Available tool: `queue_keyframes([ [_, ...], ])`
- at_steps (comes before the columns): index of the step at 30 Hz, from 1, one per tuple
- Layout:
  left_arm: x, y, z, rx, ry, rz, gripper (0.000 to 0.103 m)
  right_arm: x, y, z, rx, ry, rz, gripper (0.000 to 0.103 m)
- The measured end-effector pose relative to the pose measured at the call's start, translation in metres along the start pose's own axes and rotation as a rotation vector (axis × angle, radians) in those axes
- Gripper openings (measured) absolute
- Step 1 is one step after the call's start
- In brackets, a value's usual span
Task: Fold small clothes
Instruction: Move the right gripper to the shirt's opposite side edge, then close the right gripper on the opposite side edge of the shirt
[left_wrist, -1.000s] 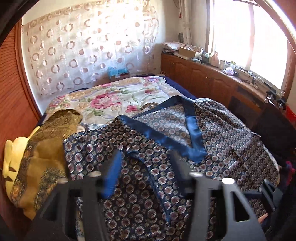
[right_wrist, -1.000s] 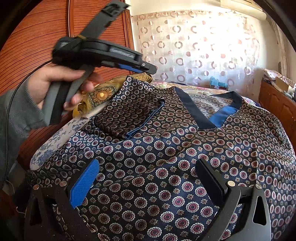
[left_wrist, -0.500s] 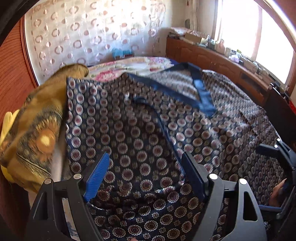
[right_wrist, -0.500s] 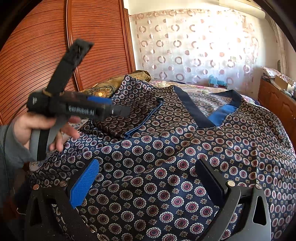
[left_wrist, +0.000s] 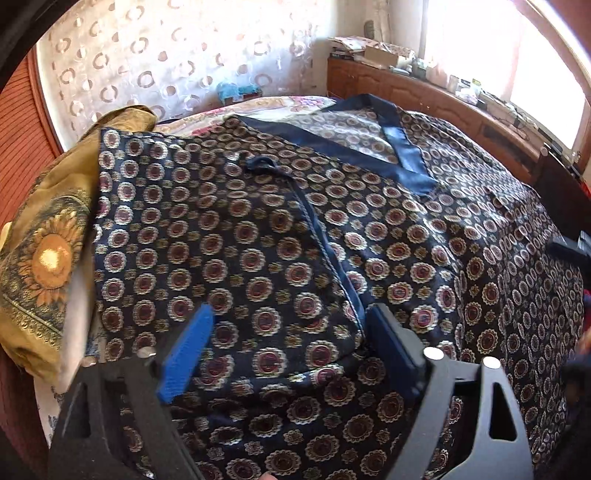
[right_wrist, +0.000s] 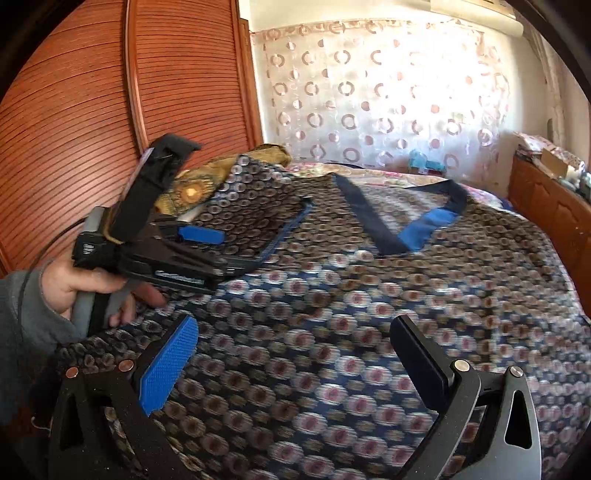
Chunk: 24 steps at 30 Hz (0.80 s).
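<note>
**Sleeve folded in, left gripper low over it**

Bedroom: bed (left_wrist: 258, 107) w/ floral cover, circle-print curtain (right_wrist: 369, 92) behind, wood cabinets (left_wrist: 443, 107) under the window, slatted wardrobe door (right_wrist: 110, 92) on one side. The shirt (left_wrist: 461, 258), dark navy w/ round medallion print and a plain blue V-neck band, lies spread across most of the bed. Its sleeve (left_wrist: 221, 240) is already folded inward over the body, blue hem edge running diagonally. A gold sunflower cushion (left_wrist: 40, 258) sits just beside the shirt's edge.

Left gripper (left_wrist: 288, 354) is low over the folded sleeve, jaws apart, nothing pinched; contact w/ fabric can't be told. Right gripper (right_wrist: 295, 365) hovers above the shirt's lower part, jaws also apart and empty.

Risks, as I judge them: fabric looks thin and slippery, so a pinch may catch two layers or only one, dragging the sleeve fold askew. Pulling toward the cushion side could snag it. Right-wrist view is blurred, so exact height is unclear.
</note>
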<state>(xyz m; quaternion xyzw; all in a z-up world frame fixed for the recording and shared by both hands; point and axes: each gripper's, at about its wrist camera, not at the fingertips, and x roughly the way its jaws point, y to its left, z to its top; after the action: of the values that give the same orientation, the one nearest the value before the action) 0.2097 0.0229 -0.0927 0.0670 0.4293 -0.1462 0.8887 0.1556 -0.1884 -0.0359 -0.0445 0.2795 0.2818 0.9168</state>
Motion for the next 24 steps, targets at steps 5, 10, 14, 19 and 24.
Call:
queue_keyframes([
  [5, 0.002, -0.002, 0.000, 0.004, 0.006, -0.003, 0.094, -0.028, -0.055, 0.006, 0.054, -0.030, -0.082, 0.103],
  [10, 0.003, -0.002, 0.001, 0.004, 0.006, -0.003, 0.095, -0.049, -0.126, 0.003, 0.086, 0.001, -0.216, 0.103],
  [14, 0.003, -0.002, 0.001, 0.004, 0.006, -0.003, 0.095, -0.056, -0.187, -0.005, 0.145, 0.055, -0.294, 0.103],
  [19, 0.002, -0.002, 0.001, 0.004, 0.006, -0.002, 0.095, -0.053, -0.252, -0.015, 0.257, 0.122, -0.324, 0.101],
  [24, 0.003, -0.003, 0.001, 0.005, 0.007, -0.001, 0.095, -0.029, -0.284, -0.021, 0.387, 0.207, -0.245, 0.098],
])
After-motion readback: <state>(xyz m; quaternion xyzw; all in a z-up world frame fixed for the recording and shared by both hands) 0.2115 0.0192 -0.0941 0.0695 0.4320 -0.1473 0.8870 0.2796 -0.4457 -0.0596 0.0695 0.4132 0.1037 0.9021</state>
